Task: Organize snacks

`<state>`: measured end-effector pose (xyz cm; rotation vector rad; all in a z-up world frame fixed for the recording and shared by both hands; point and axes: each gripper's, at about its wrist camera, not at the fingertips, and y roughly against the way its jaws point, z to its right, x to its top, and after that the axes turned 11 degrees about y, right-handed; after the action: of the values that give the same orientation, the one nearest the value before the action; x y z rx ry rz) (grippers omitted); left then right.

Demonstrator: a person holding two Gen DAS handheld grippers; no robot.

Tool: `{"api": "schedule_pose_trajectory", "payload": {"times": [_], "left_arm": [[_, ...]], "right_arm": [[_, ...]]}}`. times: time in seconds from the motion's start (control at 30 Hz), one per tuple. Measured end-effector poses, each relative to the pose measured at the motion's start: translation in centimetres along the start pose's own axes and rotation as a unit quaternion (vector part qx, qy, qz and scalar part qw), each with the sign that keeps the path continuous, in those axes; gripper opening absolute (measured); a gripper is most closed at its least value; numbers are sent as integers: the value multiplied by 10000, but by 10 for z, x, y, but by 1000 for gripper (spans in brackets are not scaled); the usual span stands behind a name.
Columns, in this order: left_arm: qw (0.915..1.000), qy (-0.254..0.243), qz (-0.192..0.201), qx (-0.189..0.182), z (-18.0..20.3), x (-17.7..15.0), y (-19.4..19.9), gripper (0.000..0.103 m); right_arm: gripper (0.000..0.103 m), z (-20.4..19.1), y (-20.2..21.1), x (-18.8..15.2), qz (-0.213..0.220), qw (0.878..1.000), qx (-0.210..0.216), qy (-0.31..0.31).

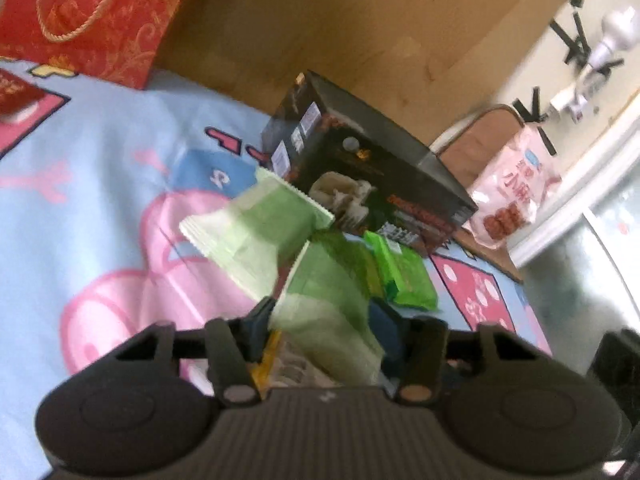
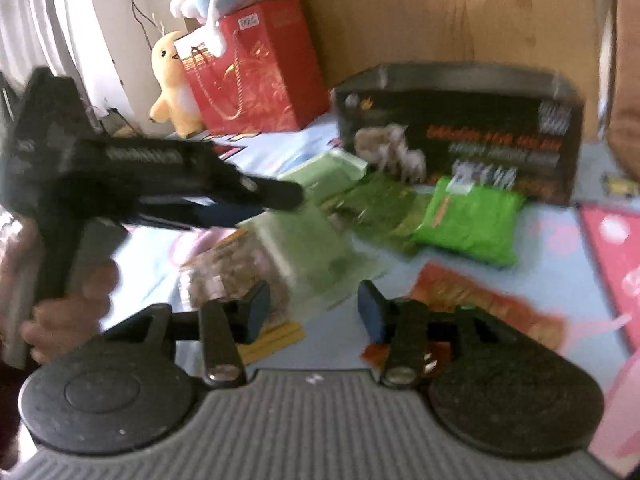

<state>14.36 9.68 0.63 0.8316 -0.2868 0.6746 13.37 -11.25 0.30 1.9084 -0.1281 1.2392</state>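
Observation:
Several snack packets lie on a blue and pink cartoon sheet [image 1: 80, 208] in front of a black box [image 1: 380, 168] [image 2: 460, 132]. My left gripper [image 1: 324, 314] [image 2: 272, 204] has a pale green packet [image 1: 328, 320] [image 2: 312, 240] between its fingers, and the packet's edges meet both pads. A second pale green packet [image 1: 256, 232] [image 2: 324, 168] sits just beyond. My right gripper [image 2: 314, 312] is open over the sheet, nothing gripped. A clear packet of brown snacks [image 2: 228, 272] lies by its left finger, a red-orange packet [image 2: 488, 304] by its right.
A bright green packet [image 2: 472, 220] [image 1: 404, 276] and a dark green one [image 2: 372, 208] rest against the box. A red gift bag [image 2: 256, 80], plush toys [image 2: 172, 84] and a wooden headboard [image 1: 360, 20] stand behind. A pink snack bag [image 1: 508, 200] lies at the bed's far right.

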Motion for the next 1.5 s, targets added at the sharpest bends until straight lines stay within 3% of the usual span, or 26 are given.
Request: {"api": "schedule_pose_trajectory", "payload": {"times": [0.07, 0.17, 0.33, 0.43, 0.5, 0.6, 0.73, 0.9, 1.0, 1.17, 1.33, 1.5], "left_arm": [[9998, -143, 61, 99, 3, -5, 1, 48], [10000, 32, 49, 80, -1, -5, 6, 43], [9968, 703, -66, -380, -16, 5, 16, 29], [9947, 895, -160, -490, -16, 12, 15, 27], [9953, 852, -124, -451, -10, 15, 14, 27], [9953, 819, -88, -513, -1, 22, 13, 24], [9959, 659, -109, -603, 14, 29, 10, 23], [9980, 499, -95, -364, 16, 26, 5, 25], [9968, 663, -178, -401, 5, 22, 4, 25], [9942, 839, -199, -649, -3, 14, 8, 20], [9953, 636, -89, -728, 11, 15, 21, 20], [9924, 325, 133, -1181, 37, 30, 37, 20]], "right_arm": [[52, -3, -4, 2, 25, 10000, -22, 91], [57, -4, -9, 4, 90, 9999, -44, 65], [61, -9, -9, 6, 174, 9996, -154, 160], [62, 0, -8, 5, 224, 9997, -31, -32], [69, 6, -8, 4, 197, 9997, -47, -164], [70, 9, -8, 5, 175, 9996, 23, -233], [71, -1, -12, 7, 139, 9998, -111, 102], [71, 0, -15, 8, 191, 9997, -163, 57], [68, 2, -14, 6, 252, 9995, -203, 4], [42, -3, -11, 5, 312, 9990, -281, 126], [38, -19, 0, 4, 609, 9947, -649, 508], [37, -28, 24, 14, 1223, 9802, -1211, 978]]}}
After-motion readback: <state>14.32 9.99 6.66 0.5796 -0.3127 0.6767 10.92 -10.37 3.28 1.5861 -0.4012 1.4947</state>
